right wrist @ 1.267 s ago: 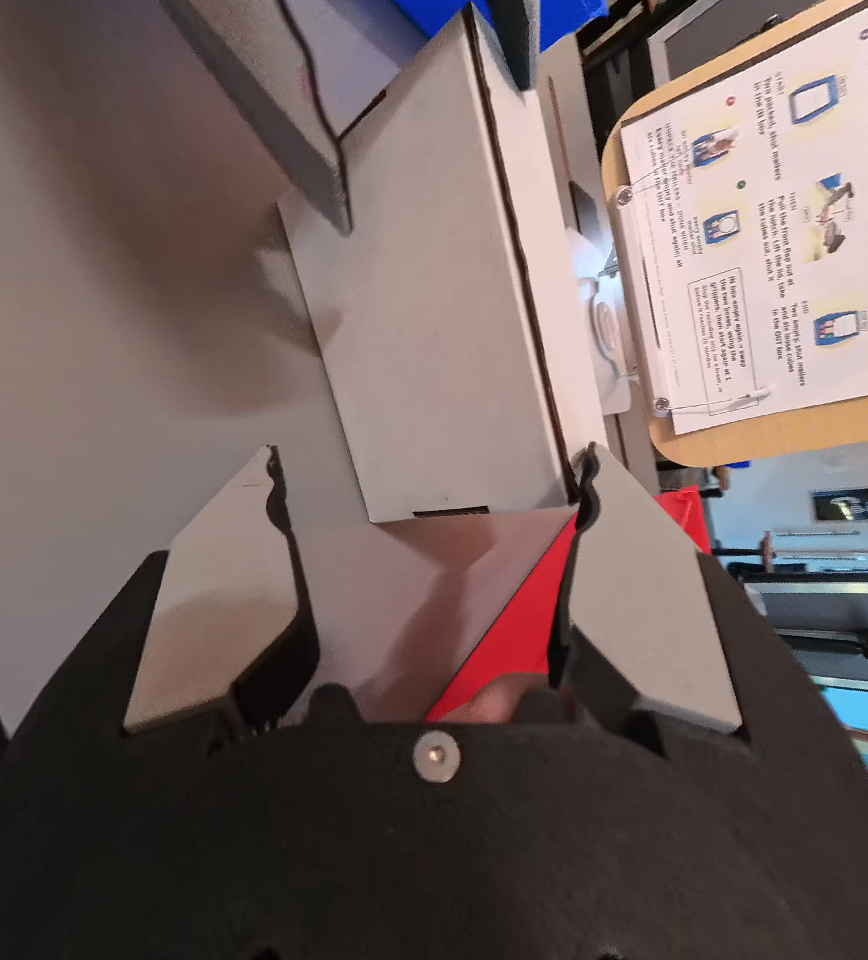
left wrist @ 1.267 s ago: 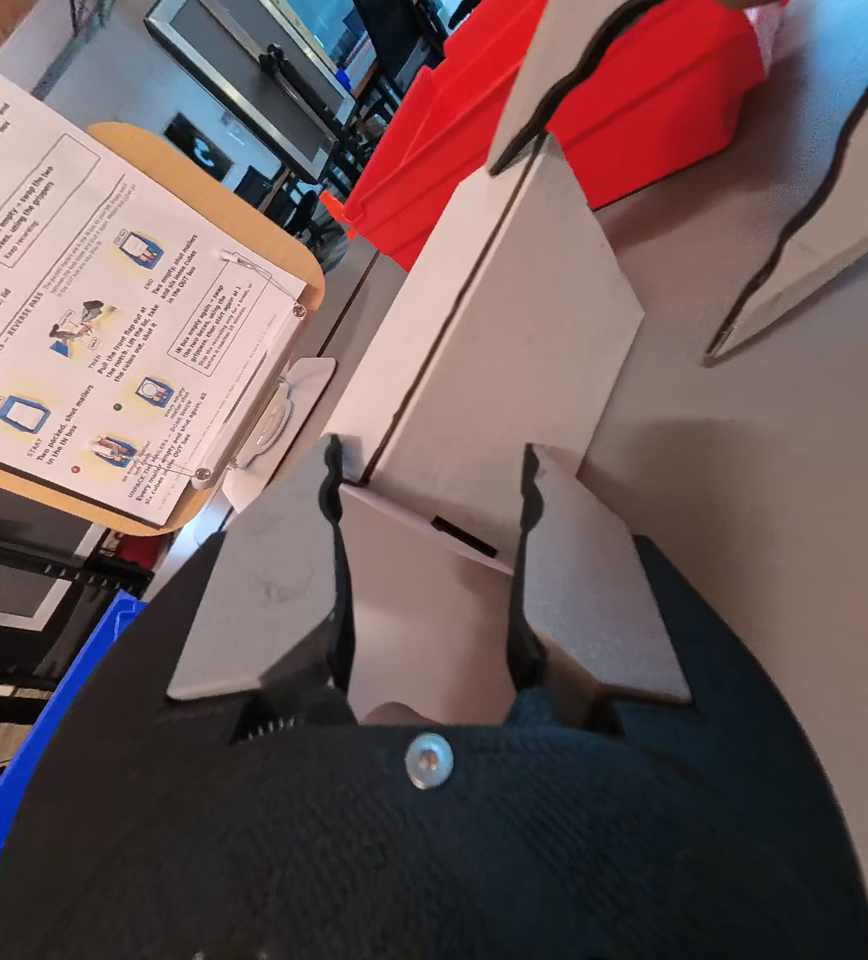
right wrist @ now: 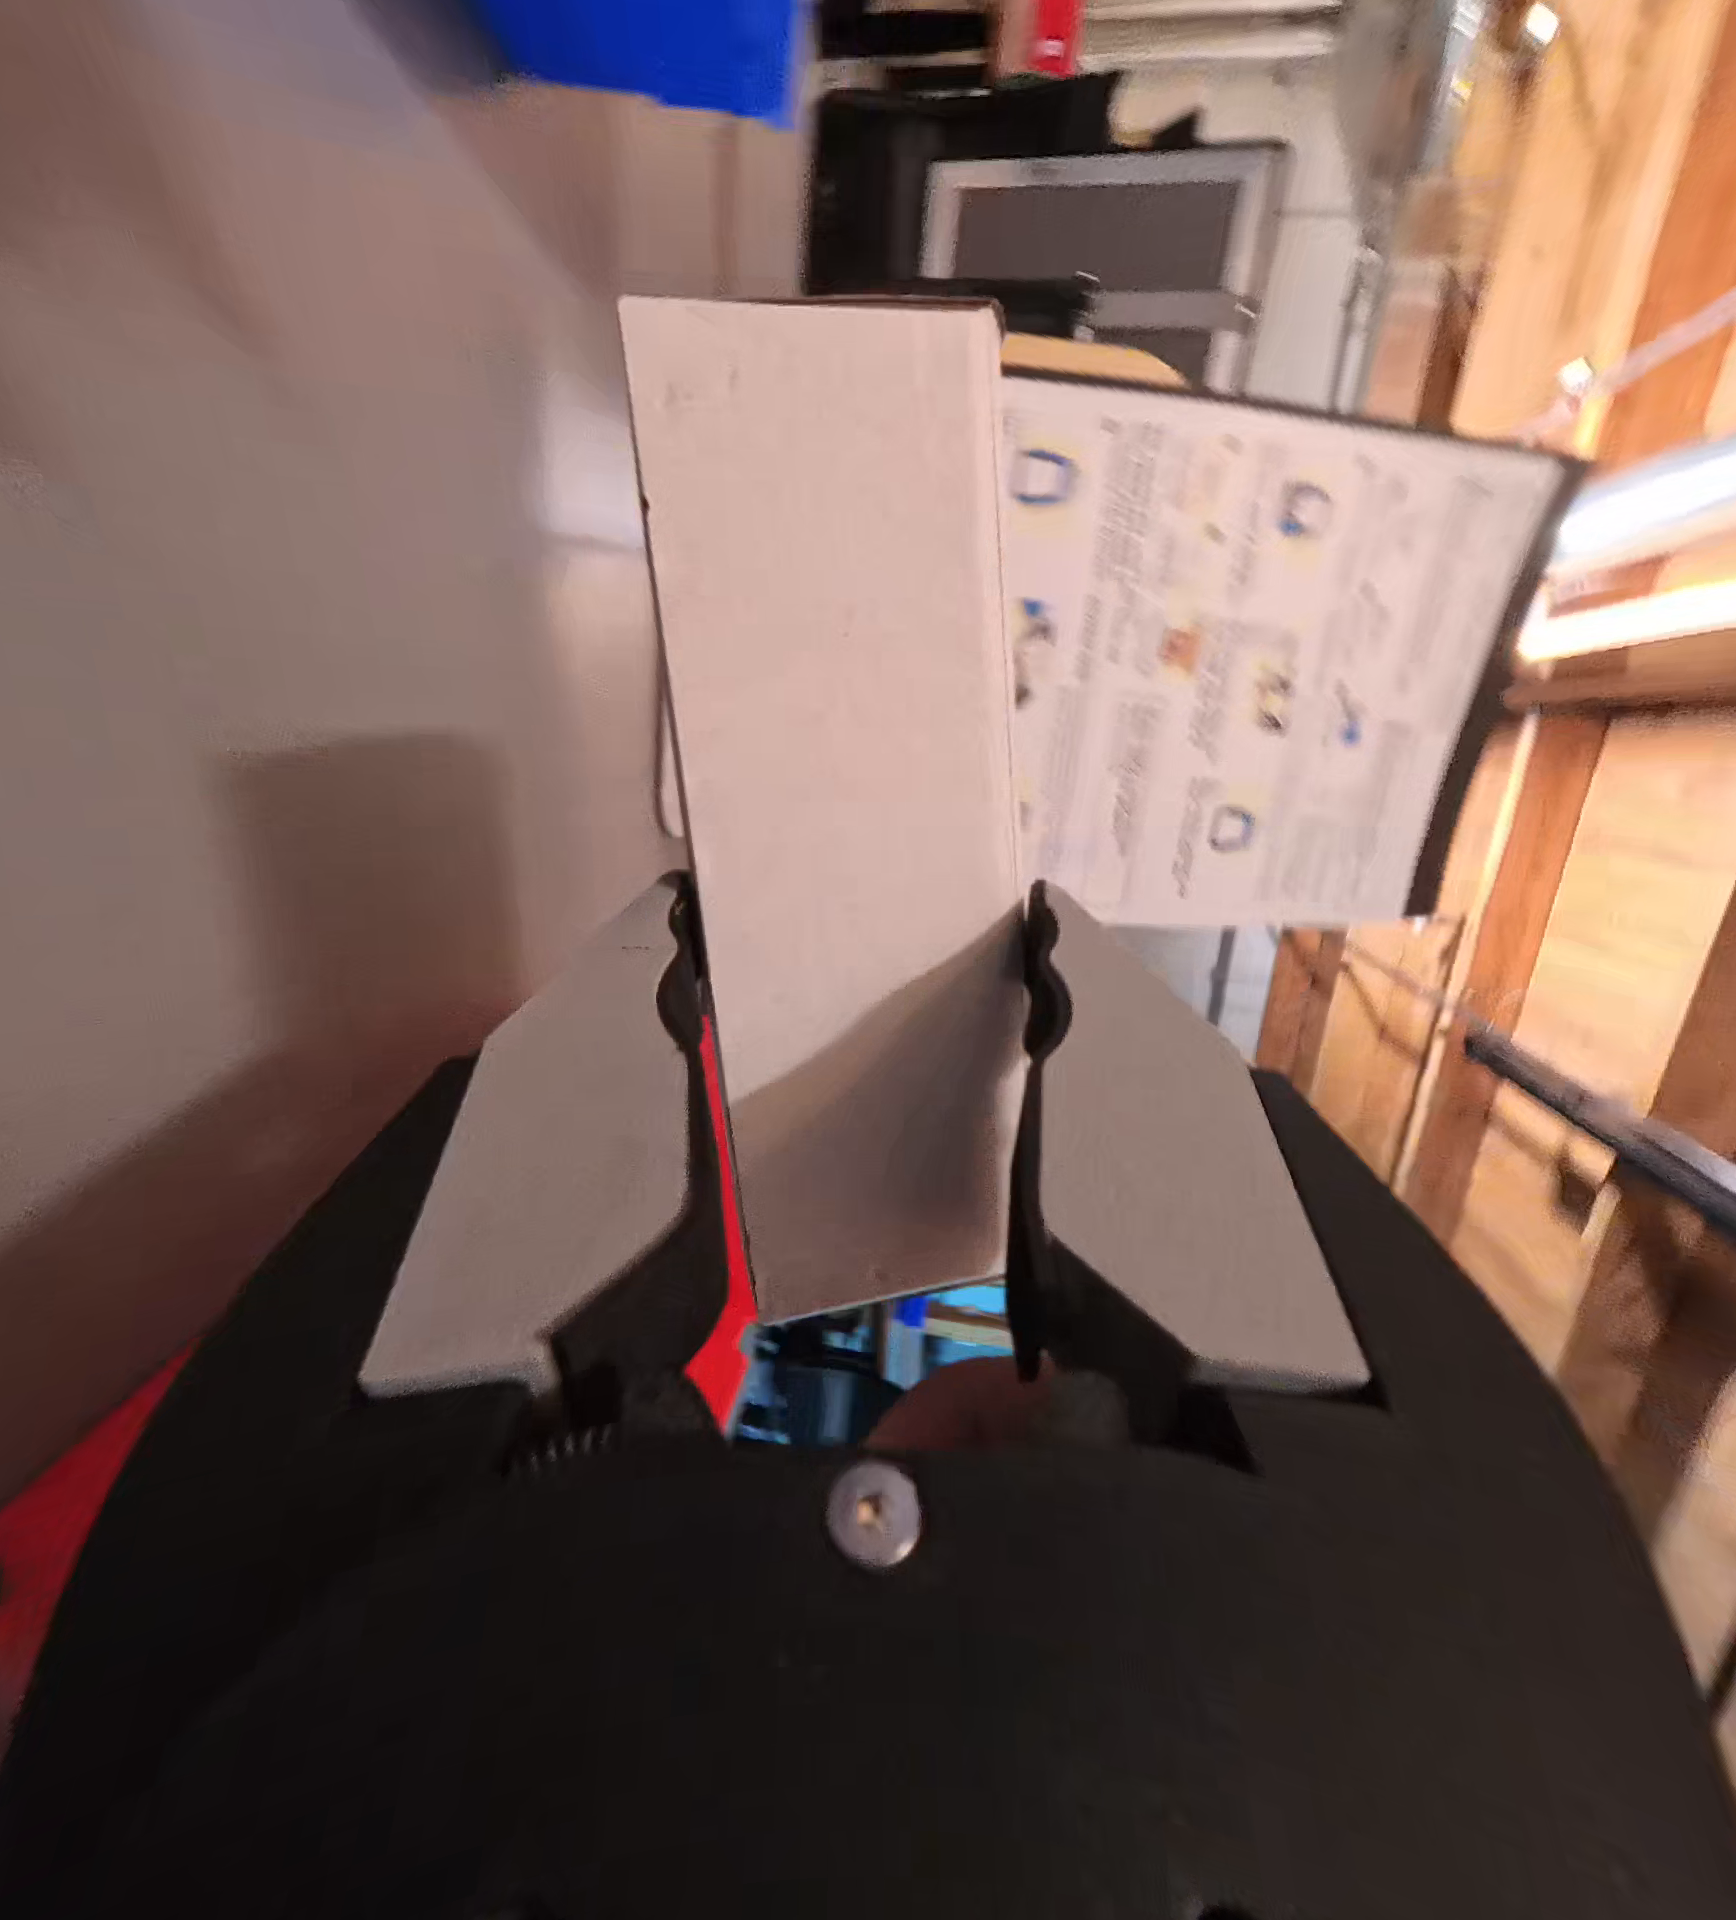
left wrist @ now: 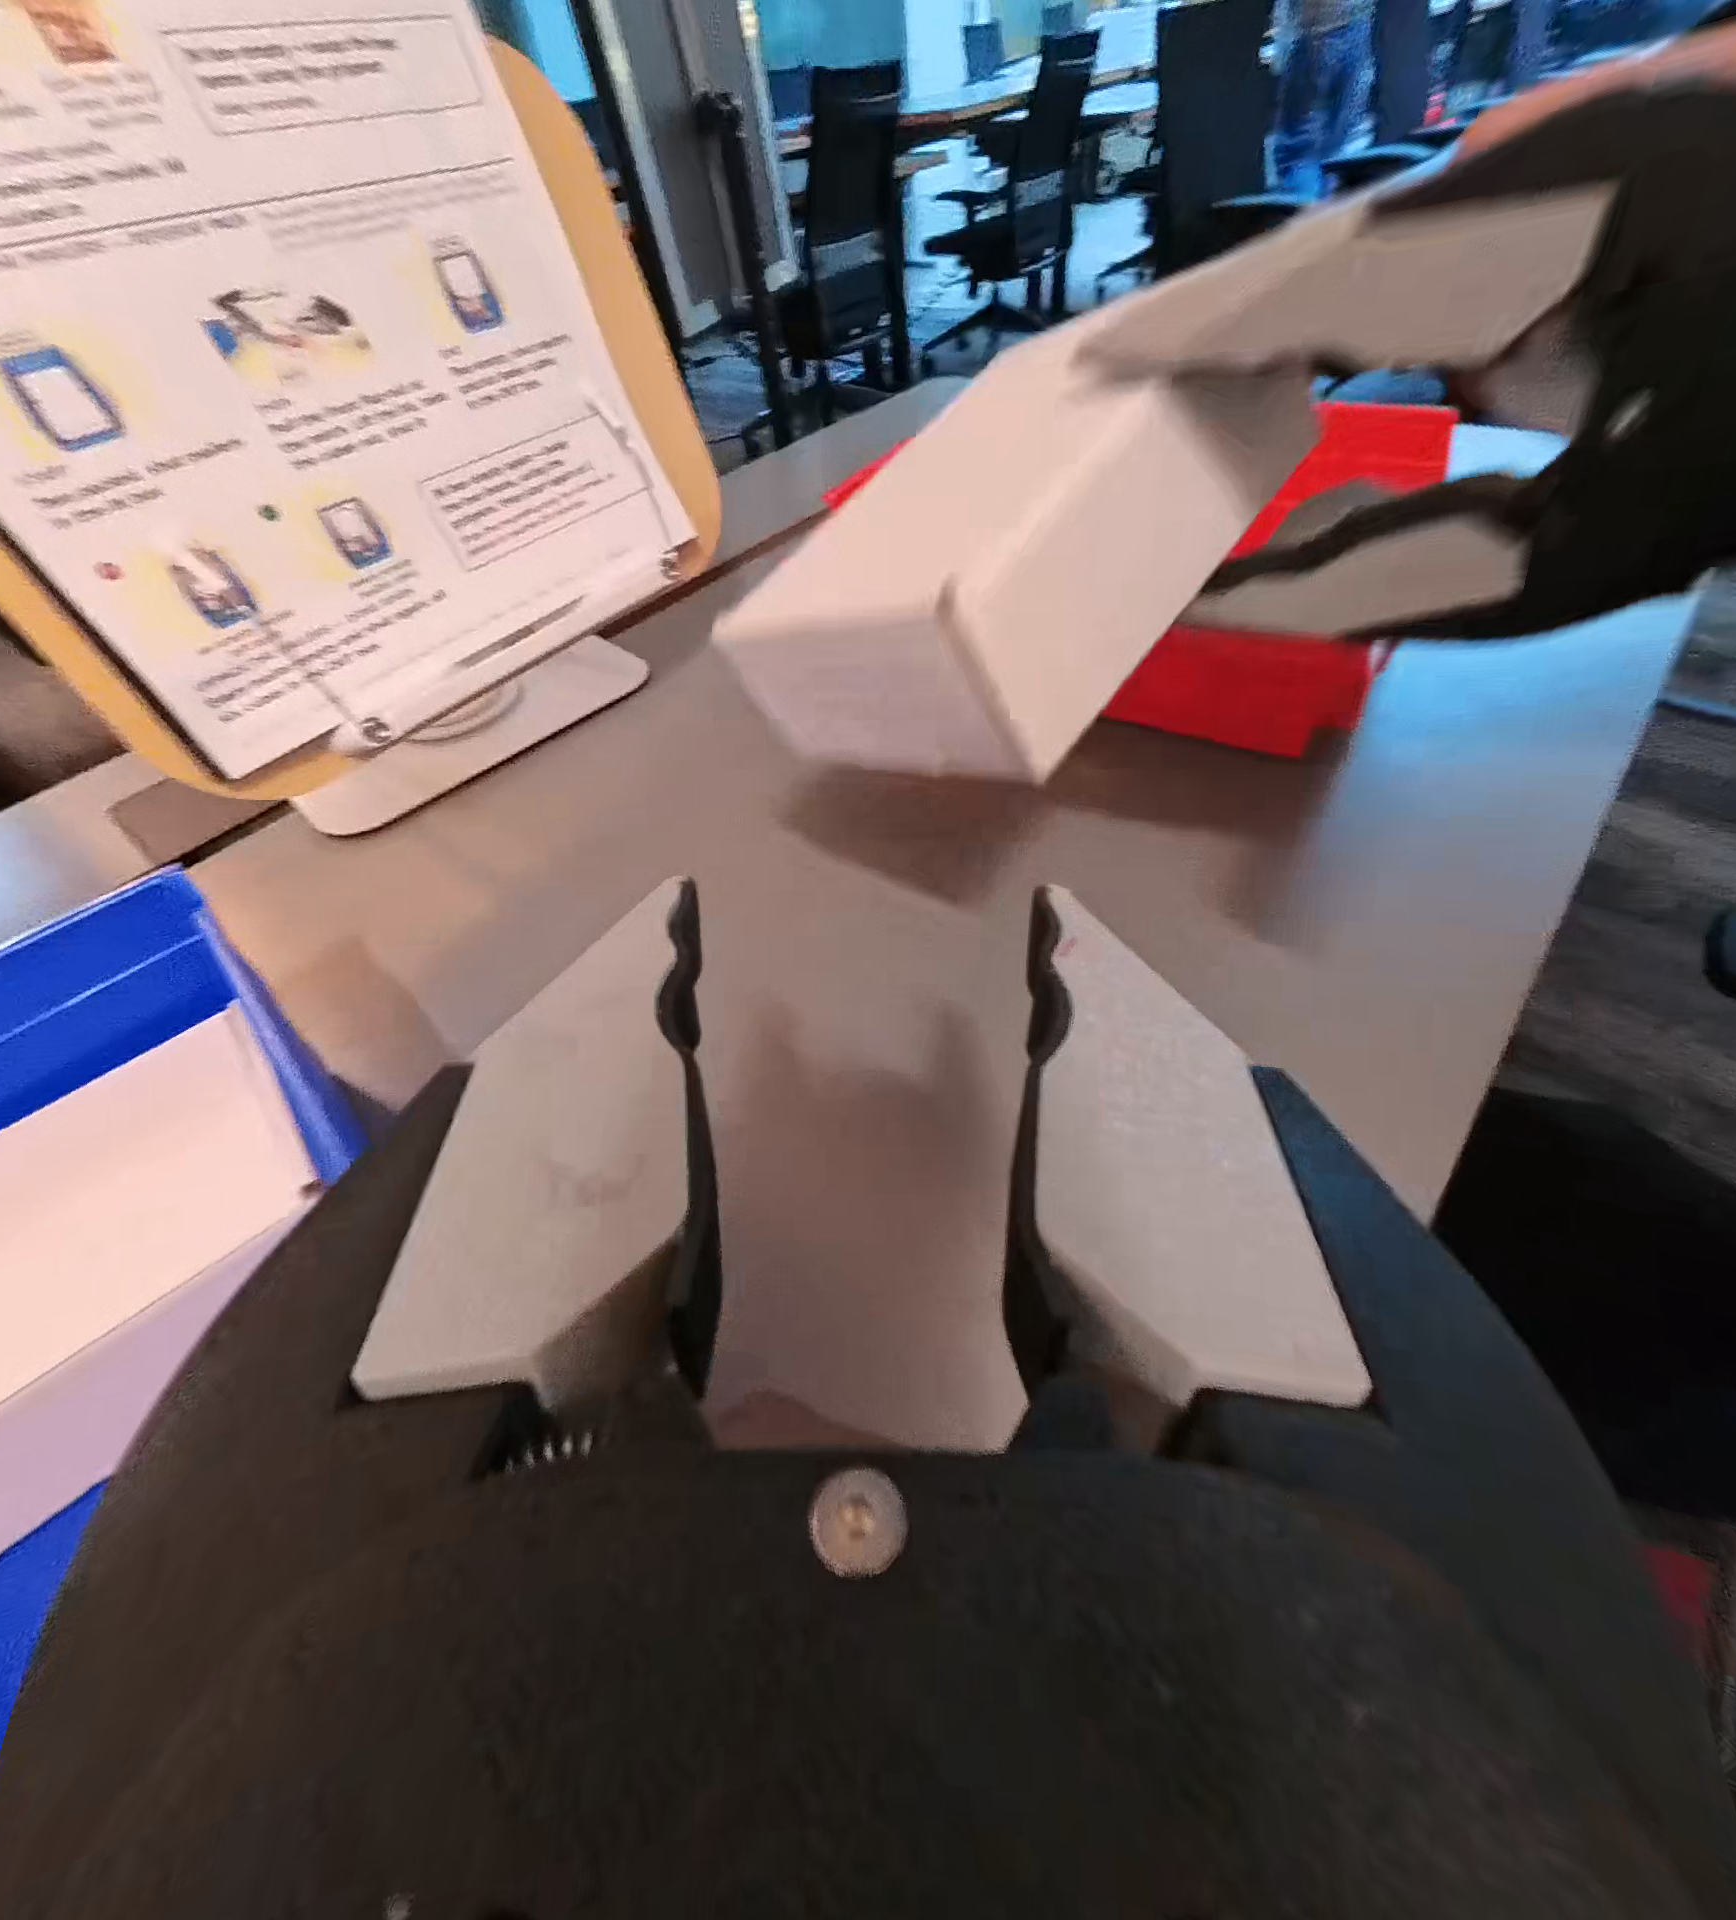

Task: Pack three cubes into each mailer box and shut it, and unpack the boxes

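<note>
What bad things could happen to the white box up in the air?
1. The right gripper pinches the white mailer box only at one end, so the box might tilt and slip out onto the table.
2. The left gripper is open and holds nothing, so nothing props the free end.
3. The box hangs close to the instruction sheet stand and the red bin, so a swing might bump them.

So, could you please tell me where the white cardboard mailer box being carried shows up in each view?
Left wrist view: the white cardboard mailer box is upper right of centre, tilted above the table, held by the right claw.
Right wrist view: it stands centre frame, clamped in that claw.
Shared landmark: the illustrated instruction sheet on its stand.
</note>
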